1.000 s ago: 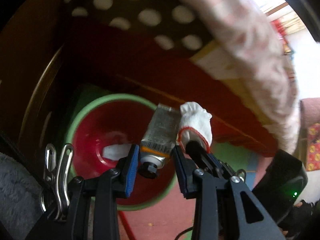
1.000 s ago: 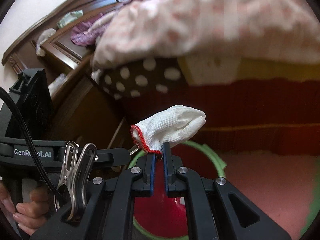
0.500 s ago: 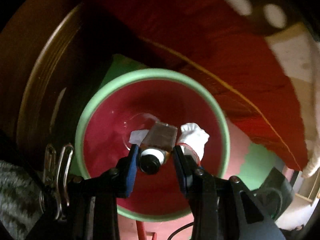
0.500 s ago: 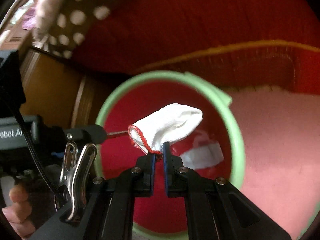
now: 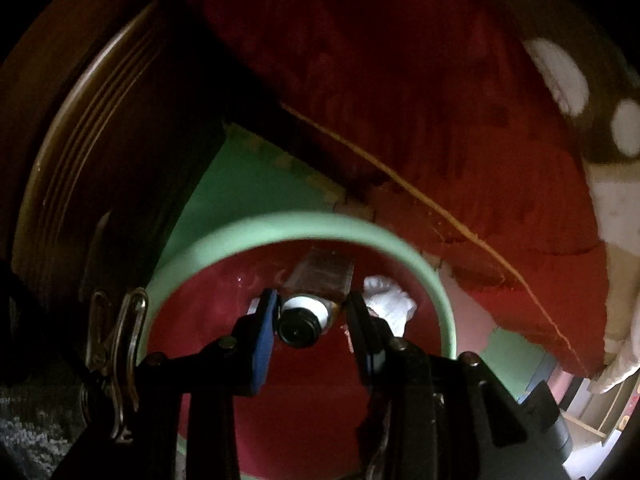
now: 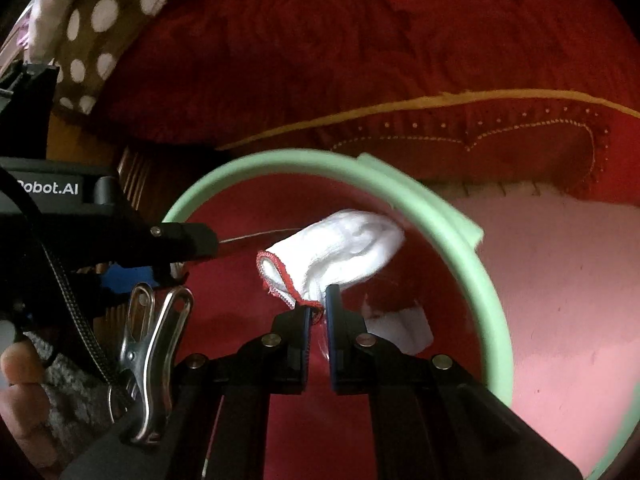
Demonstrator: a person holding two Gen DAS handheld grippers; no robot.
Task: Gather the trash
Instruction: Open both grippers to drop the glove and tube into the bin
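Landmark = red bin w/ pale green rim [image 5: 304, 226], standing on the floor just below the edge of a bed draped in red cloth [image 5: 420, 92].

Left hand-held gripper [image 5: 310, 316] points straight down into the bin mouth, jaws part-spread and pinching a squeezed tube [image 5: 320, 280] by its neck; black cap [image 5: 298, 330] faces the cam, tube body hangs inside the rim, above the bin's red interior.

Right hand-held gripper [image 6: 319, 312] angles down over the same bin [image 6: 440, 216], jaws pressed nearly together on the red-trimmed cuff of a white glove [image 6: 344, 248]. Glove sticks out past the tips, inside the rim circle, not touching the bin wall as far as visible. In left cam the glove [image 5: 390, 300] shows just beside the tube, to its right.

White paper scrap [image 6: 404, 330] lies at the bin bottom, under the glove.

Polka-dot brown fabric [image 6: 96, 20] sits above the red cloth, well apart from the bin. Pink floor [image 6: 560, 280] to the bin's right.
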